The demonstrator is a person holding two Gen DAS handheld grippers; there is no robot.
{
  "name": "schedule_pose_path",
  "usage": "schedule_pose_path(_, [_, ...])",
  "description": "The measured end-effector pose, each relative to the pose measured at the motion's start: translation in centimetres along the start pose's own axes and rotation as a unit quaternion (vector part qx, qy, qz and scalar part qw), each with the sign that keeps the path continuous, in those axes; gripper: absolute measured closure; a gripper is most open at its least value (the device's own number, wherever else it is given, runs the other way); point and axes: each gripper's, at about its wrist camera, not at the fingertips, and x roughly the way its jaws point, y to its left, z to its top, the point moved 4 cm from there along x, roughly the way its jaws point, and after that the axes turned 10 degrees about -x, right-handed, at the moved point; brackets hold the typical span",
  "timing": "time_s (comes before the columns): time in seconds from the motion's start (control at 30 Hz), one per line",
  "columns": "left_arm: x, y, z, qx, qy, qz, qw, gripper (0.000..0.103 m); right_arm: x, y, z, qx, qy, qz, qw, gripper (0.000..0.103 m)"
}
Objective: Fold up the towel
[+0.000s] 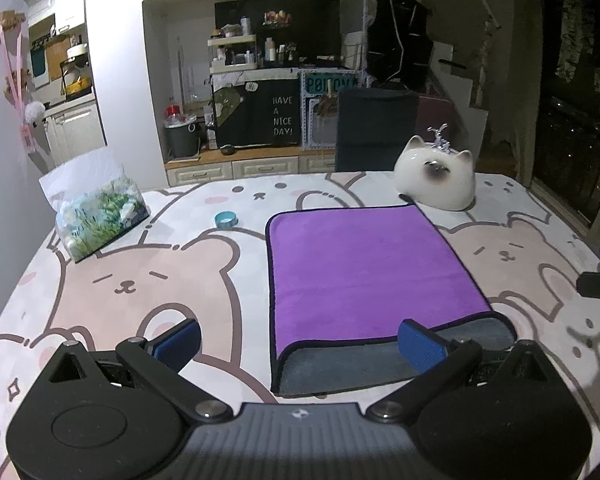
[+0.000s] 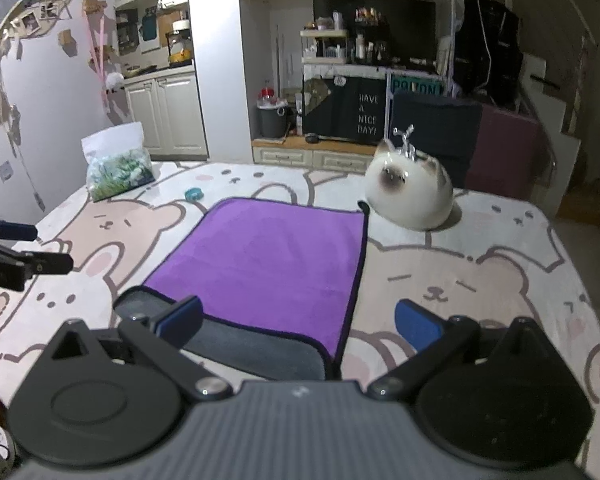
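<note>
A purple towel [image 1: 364, 268] with a dark edge and a grey underside lies folded over on the table, with a grey strip showing along its near edge [image 1: 340, 368]. It also shows in the right wrist view [image 2: 268, 264]. My left gripper [image 1: 300, 344] is open, just above the towel's near left corner, holding nothing. My right gripper [image 2: 298, 322] is open over the towel's near right corner, holding nothing. The right gripper's fingertips [image 1: 598, 284] show at the right edge of the left wrist view. The left gripper's fingertips [image 2: 48, 264] show at the left edge of the right wrist view.
The table wears a cloth [image 1: 140, 280] with bear and rabbit drawings. A white ceramic cat head [image 1: 436, 178] stands at the towel's far right corner. A tissue pack [image 1: 100, 208] and a small teal ring [image 1: 226, 219] lie at the far left. A dark chair [image 1: 376, 128] stands behind.
</note>
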Motion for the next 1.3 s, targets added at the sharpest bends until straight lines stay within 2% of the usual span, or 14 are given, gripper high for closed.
schedule_pose_path(0.17, [2.7, 1.1, -0.5, 0.004, 0.012, 0.003, 0.9999, 0.0, 2.1, -1.4, -0.9, 0.002, -0.002, -0.006, 1.0, 0.0])
schedule_pose_path(0.4, [6.7, 2.9, -1.7, 0.003, 0.054, -0.018, 0.9984, 0.0, 5.5, -2.9, -2.6, 0.025, 0.012, 0.012, 1.0, 0.0])
schedule_pose_path(0.53, [8.4, 3.9, -2.2, -0.005, 0.069, -0.044, 0.9966, 0.0, 8.0, -3.0, -3.8, 0.019, 0.035, 0.038, 0.998, 0.0])
schedule_pose_path(0.73, [10.1, 4.7, -2.7, -0.025, 0.082, -0.078, 0.9933, 0.0, 10.0, -3.0, -5.3, -0.009, 0.042, 0.04, 0.998, 0.0])
schedule_pose_path(0.87, [10.8, 5.0, -2.8, -0.037, 0.087, -0.097, 0.9909, 0.003, 10.9, -3.1, -5.6, 0.0, 0.061, 0.075, 0.995, 0.0])
schedule_pose_path(0.93, [11.0, 5.0, -2.8, -0.039, 0.088, -0.102, 0.9901, 0.01, 11.3, -3.3, -5.6, 0.019, 0.071, 0.101, 0.992, 0.002])
schedule_pose_path(0.97, [11.1, 5.0, -2.8, -0.04, 0.09, -0.103, 0.9898, 0.012, 11.4, -3.6, -5.6, 0.029, 0.073, 0.111, 0.991, 0.004])
schedule_pose_path(1.07, [11.4, 5.3, -2.8, -0.05, 0.098, -0.108, 0.9881, 0.025, 11.4, -3.8, -5.5, 0.044, 0.076, 0.125, 0.988, 0.025])
schedule_pose_path(1.13, [11.6, 5.6, -2.7, -0.062, 0.104, -0.113, 0.9862, 0.039, 11.6, -4.0, -5.4, 0.052, 0.078, 0.129, 0.987, 0.043])
schedule_pose_path(1.2, [11.9, 5.9, -2.8, -0.074, 0.111, -0.121, 0.9836, 0.048, 12.0, -4.2, -5.3, 0.058, 0.081, 0.13, 0.987, 0.054])
schedule_pose_path(1.3, [12.1, 6.0, -3.0, -0.081, 0.119, -0.132, 0.9807, 0.056, 12.4, -4.4, -5.4, 0.072, 0.088, 0.137, 0.984, 0.057])
